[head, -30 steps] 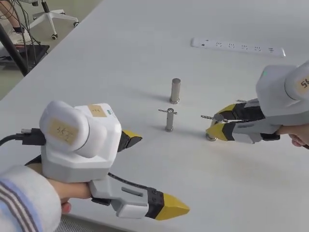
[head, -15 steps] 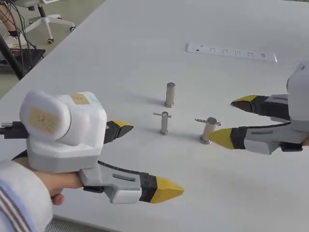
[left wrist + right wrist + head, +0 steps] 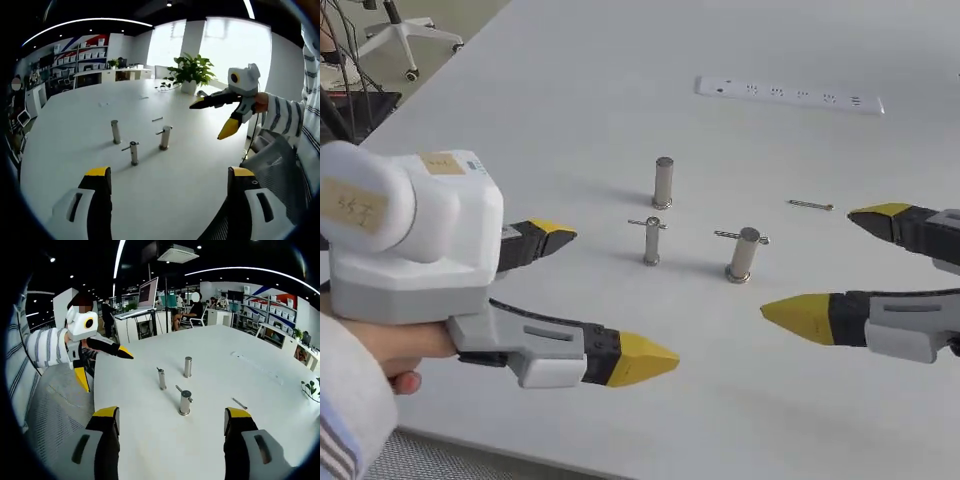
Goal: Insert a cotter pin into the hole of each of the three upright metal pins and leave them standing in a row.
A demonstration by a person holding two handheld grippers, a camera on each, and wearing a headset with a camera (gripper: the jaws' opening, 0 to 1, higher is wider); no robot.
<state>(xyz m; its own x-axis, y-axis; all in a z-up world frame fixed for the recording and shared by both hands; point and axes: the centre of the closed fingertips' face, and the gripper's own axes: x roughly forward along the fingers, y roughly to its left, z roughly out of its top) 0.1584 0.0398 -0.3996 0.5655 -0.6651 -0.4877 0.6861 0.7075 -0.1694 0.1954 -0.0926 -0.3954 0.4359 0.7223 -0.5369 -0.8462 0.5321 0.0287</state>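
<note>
Three metal pins stand on the white table. The far pin [image 3: 663, 182] is bare. The middle pin [image 3: 651, 241] and the right pin [image 3: 743, 255] each carry a cotter pin through the top. A loose cotter pin [image 3: 810, 205] lies flat to the right of them. My right gripper [image 3: 822, 263] is open and holds nothing, a short way right of the right pin. My left gripper [image 3: 610, 297] is open near the front left, well clear of the pins. The left gripper view shows the same row [image 3: 133, 152], and the right gripper view has the right pin [image 3: 185, 402] nearest.
A white power strip [image 3: 790, 96] lies at the back of the table. The table's front edge [image 3: 520, 455] runs just below my left gripper. An office chair [image 3: 400, 30] stands on the floor at the far left.
My right gripper has opened, let go of the right pin's cotter pin and drawn back to the right. The cotter pin stays in that pin. The head camera has shifted.
</note>
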